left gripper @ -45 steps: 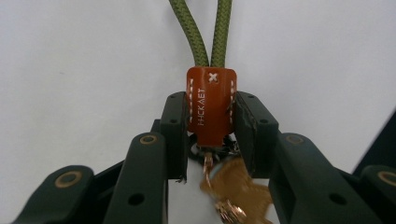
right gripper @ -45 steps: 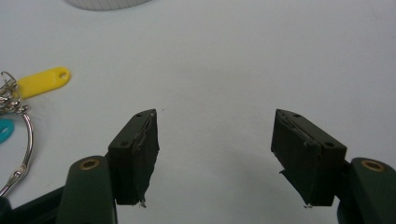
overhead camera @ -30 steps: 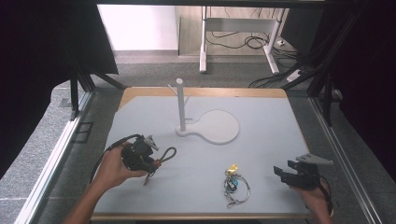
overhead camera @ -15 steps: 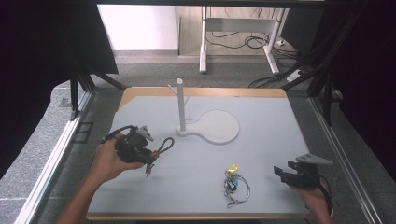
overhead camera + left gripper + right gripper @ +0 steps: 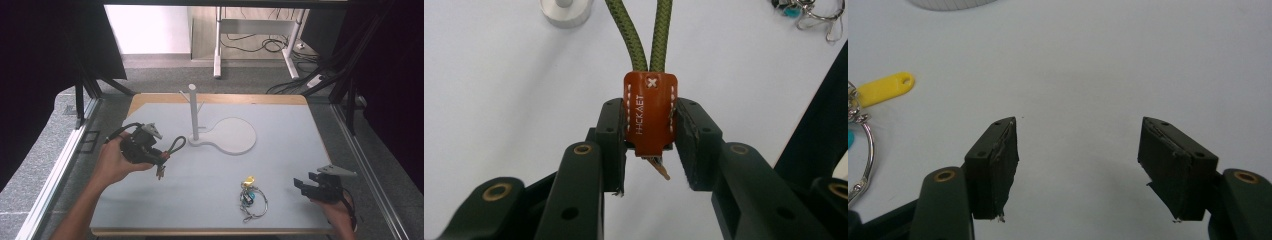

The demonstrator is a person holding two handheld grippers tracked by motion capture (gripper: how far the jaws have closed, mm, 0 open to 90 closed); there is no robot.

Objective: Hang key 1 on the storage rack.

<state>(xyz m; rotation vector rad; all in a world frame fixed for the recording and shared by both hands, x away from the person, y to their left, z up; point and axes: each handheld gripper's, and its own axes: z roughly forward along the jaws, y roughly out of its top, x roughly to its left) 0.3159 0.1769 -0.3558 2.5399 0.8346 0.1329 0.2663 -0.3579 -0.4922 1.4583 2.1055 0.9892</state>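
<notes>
Above the bench's (image 5: pixel 280 165) left side, the left gripper (image 5: pixel 650 150) pinches the leather tab (image 5: pixel 649 112) of an olive cord loop (image 5: pixel 639 35), light and floppy, so the stiff tab is likely the surest hold. Nearby stands the peg stand (image 5: pixel 193 107). The right gripper (image 5: pixel 1078 165) rests spread beside a keyring bunch (image 5: pixel 248 195). No containers.

Grey floor (image 5: pixel 165 80), white wall (image 5: pixel 150 30), desk legs (image 5: pixel 218 45) behind.
</notes>
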